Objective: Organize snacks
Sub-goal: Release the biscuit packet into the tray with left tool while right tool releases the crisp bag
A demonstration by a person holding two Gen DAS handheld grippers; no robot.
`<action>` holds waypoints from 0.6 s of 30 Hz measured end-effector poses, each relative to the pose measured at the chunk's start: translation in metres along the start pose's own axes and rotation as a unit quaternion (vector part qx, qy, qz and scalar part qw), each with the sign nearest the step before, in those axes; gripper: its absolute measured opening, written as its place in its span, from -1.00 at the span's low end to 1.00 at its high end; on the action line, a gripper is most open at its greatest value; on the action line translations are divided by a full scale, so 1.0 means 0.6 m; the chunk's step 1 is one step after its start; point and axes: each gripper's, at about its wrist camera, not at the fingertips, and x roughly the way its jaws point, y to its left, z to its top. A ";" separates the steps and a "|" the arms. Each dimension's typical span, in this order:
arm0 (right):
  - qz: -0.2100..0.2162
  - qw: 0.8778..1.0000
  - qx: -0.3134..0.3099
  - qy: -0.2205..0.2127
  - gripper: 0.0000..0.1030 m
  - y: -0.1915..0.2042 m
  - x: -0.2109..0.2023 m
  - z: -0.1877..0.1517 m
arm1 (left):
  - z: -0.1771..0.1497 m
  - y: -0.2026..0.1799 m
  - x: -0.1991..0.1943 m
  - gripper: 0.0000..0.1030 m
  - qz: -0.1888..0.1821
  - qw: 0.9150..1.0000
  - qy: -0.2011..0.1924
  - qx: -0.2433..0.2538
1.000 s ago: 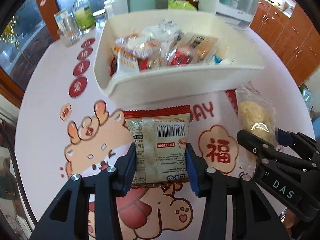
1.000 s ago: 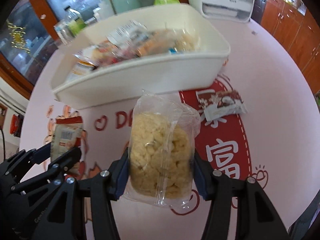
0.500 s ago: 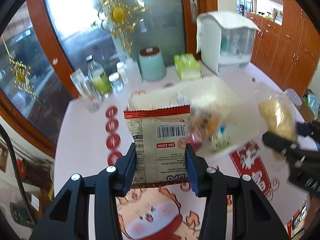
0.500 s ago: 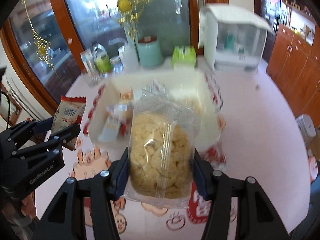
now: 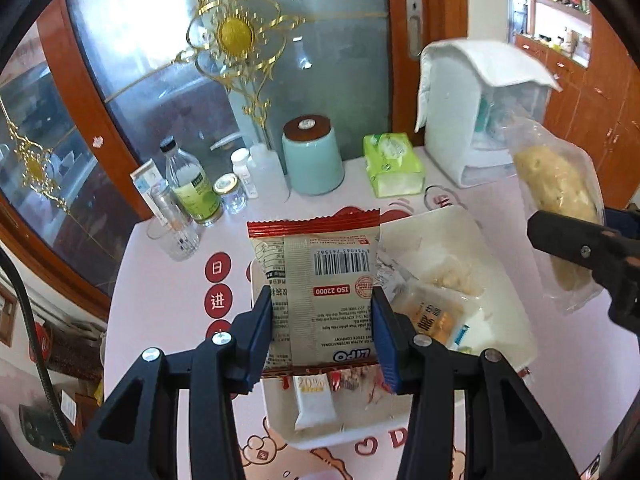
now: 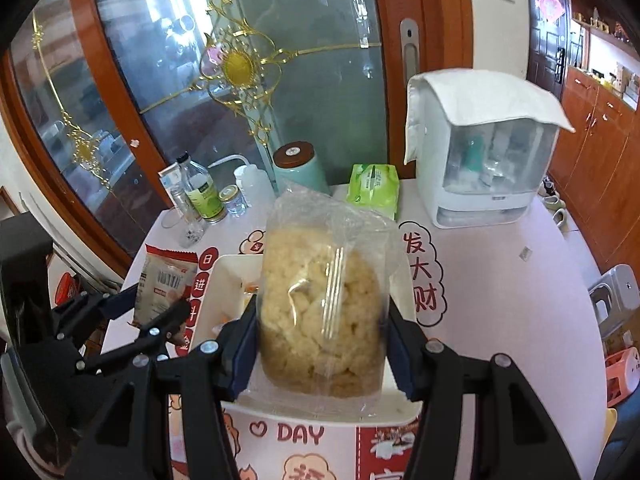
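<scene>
Two grippers each hold a snack packet above a white bin of snacks.
The right gripper clamps a clear bag of puffed snacks; the left gripper clamps a red-edged Lipo biscuit packet, fingers partly apart, pressing its sides.

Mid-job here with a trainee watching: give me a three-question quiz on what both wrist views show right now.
1. True or false: the left gripper is shut on the beige barcode-printed snack packet with red crimped ends.
2. What does the right gripper hold?
A. the green tissue pack
B. the clear plastic bag of pale puffed pieces
C. the mint-green canister with a brown lid
3. Fill in: both snacks hang above the ____, which already holds wrapped snacks.

Key
1. True.
2. B.
3. White rectangular plastic bin.
</scene>
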 end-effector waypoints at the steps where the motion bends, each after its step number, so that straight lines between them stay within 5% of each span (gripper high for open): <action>1: -0.002 1.000 0.000 0.005 0.10 -0.002 0.015 0.003 | 0.001 -0.002 0.019 -0.13 0.003 1.000 0.010 -0.004; 4: 0.002 1.000 -0.003 0.026 0.10 -0.009 0.062 0.007 | -0.003 -0.010 0.056 0.06 0.001 0.999 0.033 -0.008; 6: 0.013 0.999 0.003 0.050 0.10 -0.015 0.091 0.008 | -0.009 -0.015 0.078 0.70 0.005 0.999 0.045 -0.006; 18: 0.025 0.996 -0.023 0.077 0.11 -0.009 0.109 -0.025 | -0.041 -0.018 0.108 0.73 0.007 0.997 0.071 -0.011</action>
